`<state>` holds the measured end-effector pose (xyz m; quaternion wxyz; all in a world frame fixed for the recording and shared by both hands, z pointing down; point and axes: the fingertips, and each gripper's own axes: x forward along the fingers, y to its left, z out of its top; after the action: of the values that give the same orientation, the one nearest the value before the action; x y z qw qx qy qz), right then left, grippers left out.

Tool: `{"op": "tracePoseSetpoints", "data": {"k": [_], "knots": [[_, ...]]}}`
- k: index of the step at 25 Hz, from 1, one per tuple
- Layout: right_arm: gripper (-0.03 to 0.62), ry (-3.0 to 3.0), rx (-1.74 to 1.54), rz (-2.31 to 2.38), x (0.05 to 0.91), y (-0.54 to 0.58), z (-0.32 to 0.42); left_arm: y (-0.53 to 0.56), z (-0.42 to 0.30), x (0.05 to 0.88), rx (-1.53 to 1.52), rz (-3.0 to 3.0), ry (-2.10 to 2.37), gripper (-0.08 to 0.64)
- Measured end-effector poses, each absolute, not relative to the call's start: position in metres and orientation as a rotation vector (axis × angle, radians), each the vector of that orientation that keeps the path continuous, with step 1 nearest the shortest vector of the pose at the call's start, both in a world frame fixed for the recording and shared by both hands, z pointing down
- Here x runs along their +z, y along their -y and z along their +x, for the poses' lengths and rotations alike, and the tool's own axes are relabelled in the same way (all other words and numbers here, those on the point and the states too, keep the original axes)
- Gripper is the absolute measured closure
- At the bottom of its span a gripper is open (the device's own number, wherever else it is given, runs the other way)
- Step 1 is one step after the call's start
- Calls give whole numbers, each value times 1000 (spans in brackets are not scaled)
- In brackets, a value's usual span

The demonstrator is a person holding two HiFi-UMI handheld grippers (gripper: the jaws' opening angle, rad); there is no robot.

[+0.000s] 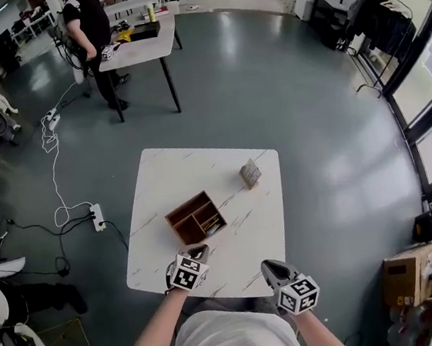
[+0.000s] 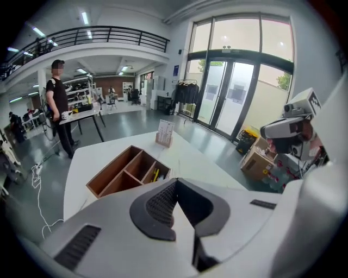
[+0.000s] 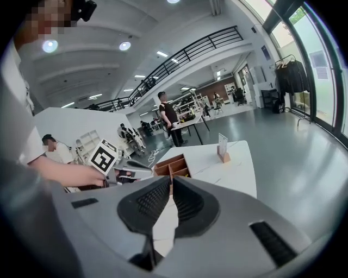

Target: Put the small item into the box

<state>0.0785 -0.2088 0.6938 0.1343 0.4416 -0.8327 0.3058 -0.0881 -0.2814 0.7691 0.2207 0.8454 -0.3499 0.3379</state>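
Note:
A brown wooden box [image 1: 192, 217] with several compartments stands on the white marble table [image 1: 170, 181]. Small yellow items [image 1: 212, 225] lie in its right-hand compartment. My left gripper [image 1: 198, 249] is at the table's near edge, just short of the box, shut and empty. My right gripper [image 1: 270, 266] hovers over the near right edge, also shut with nothing in it. In the left gripper view the box [image 2: 125, 171] lies beyond the closed jaws, with the yellow items [image 2: 155, 175] inside. In the right gripper view the box [image 3: 171, 165] shows past the jaws.
A small wooden card stand [image 1: 250, 173] sits near the table's far right corner. Cables and a power strip [image 1: 95, 217] lie on the floor at left. A person [image 1: 91, 27] stands by another table at the back. A cardboard box [image 1: 405, 279] is at right.

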Motion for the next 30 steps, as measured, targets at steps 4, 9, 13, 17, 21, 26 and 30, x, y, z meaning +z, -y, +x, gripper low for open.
{"op": "tracePoseSetpoints", "data": {"k": [4,9,13,17,21,26,30], "knots": [[557,2458,847,1152,692,202,94,255,-82,759,842,2266,1082,546],[557,2514,802,1051,686,199,117,224,-69,745,691,2167,1217,546],[557,2535,800,953,692,186,127,196,-64,737,604,2106,1311,546],[557,2553,788,843,697,166,131,161,-61,726,550,2078,1408,546],[557,2579,757,744,697,153,133,123,-61,718,468,2018,1497,546],[557,2608,729,669,696,146,130,76,-63,714,397,1948,1557,546],[557,2626,696,658,691,144,129,48,-64,706,341,1932,1564,546]]}}
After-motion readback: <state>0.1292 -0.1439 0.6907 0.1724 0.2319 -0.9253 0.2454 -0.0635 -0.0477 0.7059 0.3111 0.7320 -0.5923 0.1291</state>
